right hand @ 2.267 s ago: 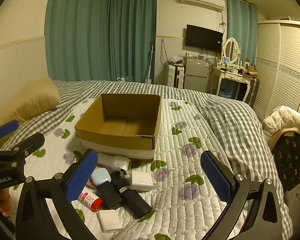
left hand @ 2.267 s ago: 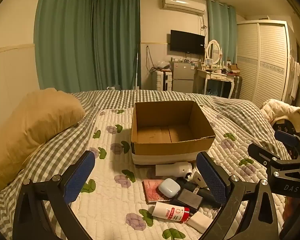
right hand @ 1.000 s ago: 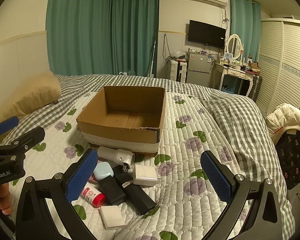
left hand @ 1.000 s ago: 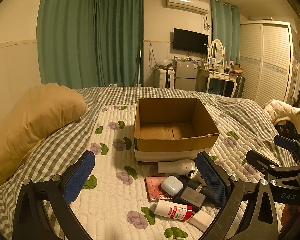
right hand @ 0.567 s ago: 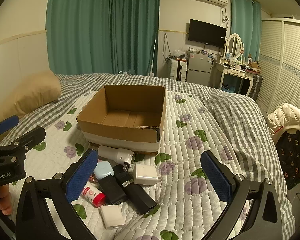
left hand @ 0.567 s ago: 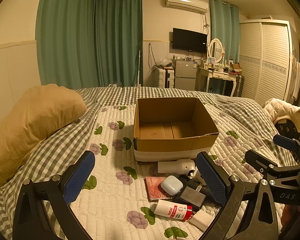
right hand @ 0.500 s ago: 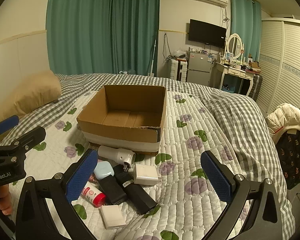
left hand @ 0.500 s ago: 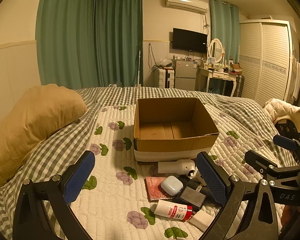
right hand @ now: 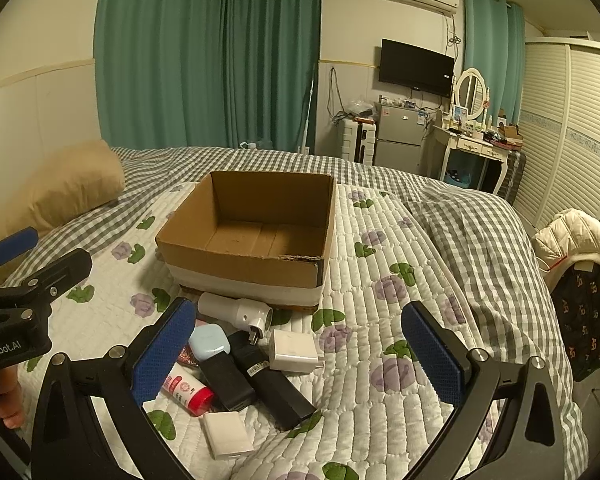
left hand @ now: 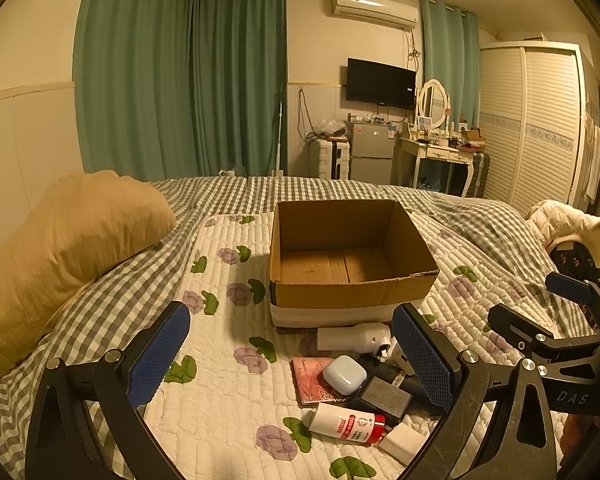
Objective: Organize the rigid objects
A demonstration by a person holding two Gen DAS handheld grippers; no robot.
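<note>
An open, empty cardboard box (left hand: 352, 292) (right hand: 244, 268) sits on the quilted bed. In front of it lies a heap of small items: a white cylinder device (left hand: 352, 337) (right hand: 234, 310), a pale blue earbud case (left hand: 344, 374) (right hand: 209, 343), a white tube with a red cap (left hand: 346, 427) (right hand: 186, 390), black blocks (right hand: 274, 386), a white charger (right hand: 294, 351), a white flat box (right hand: 226, 435) and a red booklet (left hand: 310, 378). My left gripper (left hand: 292, 354) is open and empty above the heap. My right gripper (right hand: 298, 350) is open and empty, just behind the heap.
A tan pillow (left hand: 72, 236) lies at the left of the bed. A cream jacket on a chair (right hand: 576, 240) stands at the right bed edge. Curtains, a TV, a small fridge and a dressing table are along the far wall.
Both grippers have drifted slightly since the earliest frames, so the box sits a little differently in view. In the last half second nothing has visibly changed. Both stay open.
</note>
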